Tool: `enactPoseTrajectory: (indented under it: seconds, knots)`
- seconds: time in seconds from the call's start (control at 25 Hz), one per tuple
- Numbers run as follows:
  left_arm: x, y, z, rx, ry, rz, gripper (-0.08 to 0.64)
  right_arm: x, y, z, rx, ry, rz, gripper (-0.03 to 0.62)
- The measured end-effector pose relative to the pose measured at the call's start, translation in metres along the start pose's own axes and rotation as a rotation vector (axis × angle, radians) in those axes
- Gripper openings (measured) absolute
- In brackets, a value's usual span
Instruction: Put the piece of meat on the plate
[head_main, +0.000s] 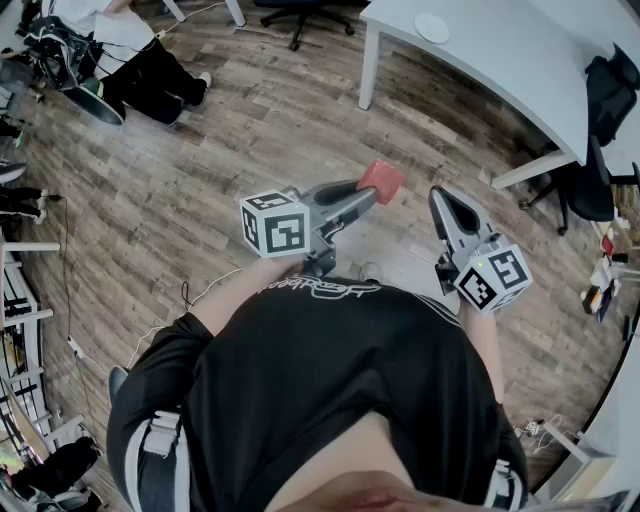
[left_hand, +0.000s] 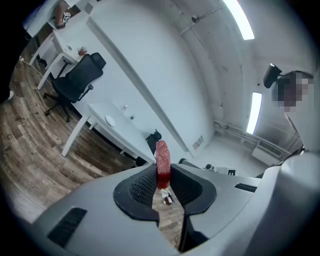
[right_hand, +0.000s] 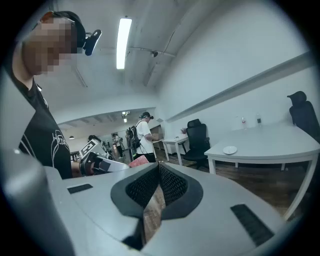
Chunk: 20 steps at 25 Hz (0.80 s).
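A flat red piece of meat (head_main: 381, 180) sticks out from my left gripper (head_main: 370, 194), which is shut on it and held level above the wooden floor. In the left gripper view the meat (left_hand: 163, 159) stands upright, clamped between the dark pads (left_hand: 142, 186). My right gripper (head_main: 441, 197) is beside it to the right, shut with nothing in it; its tips (right_hand: 159, 169) meet. A small white plate (head_main: 432, 27) lies on the white table (head_main: 520, 60) ahead, well beyond both grippers. The plate also shows in the left gripper view (left_hand: 110, 120) and the right gripper view (right_hand: 230, 149).
Black office chairs (head_main: 300, 12) (left_hand: 75, 80) stand by the tables. A dark bag or jacket (head_main: 608, 95) hangs at the table's right end. Bags and a seated person's legs (head_main: 140, 75) are at the far left. People stand in the background (right_hand: 142, 135).
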<state>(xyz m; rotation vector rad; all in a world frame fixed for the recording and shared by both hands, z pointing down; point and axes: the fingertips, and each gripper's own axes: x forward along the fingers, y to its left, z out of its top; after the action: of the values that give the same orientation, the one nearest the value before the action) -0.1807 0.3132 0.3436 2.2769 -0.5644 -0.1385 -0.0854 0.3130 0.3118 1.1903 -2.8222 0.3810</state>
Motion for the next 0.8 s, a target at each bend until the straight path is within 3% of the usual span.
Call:
enactPoseTrajectory:
  seconds: [0.8]
  knots:
    - [0.027, 0.004, -0.003, 0.034, 0.024, 0.005, 0.081, -0.003, -0.033, -0.021, 0.048, 0.045, -0.040, 0.009]
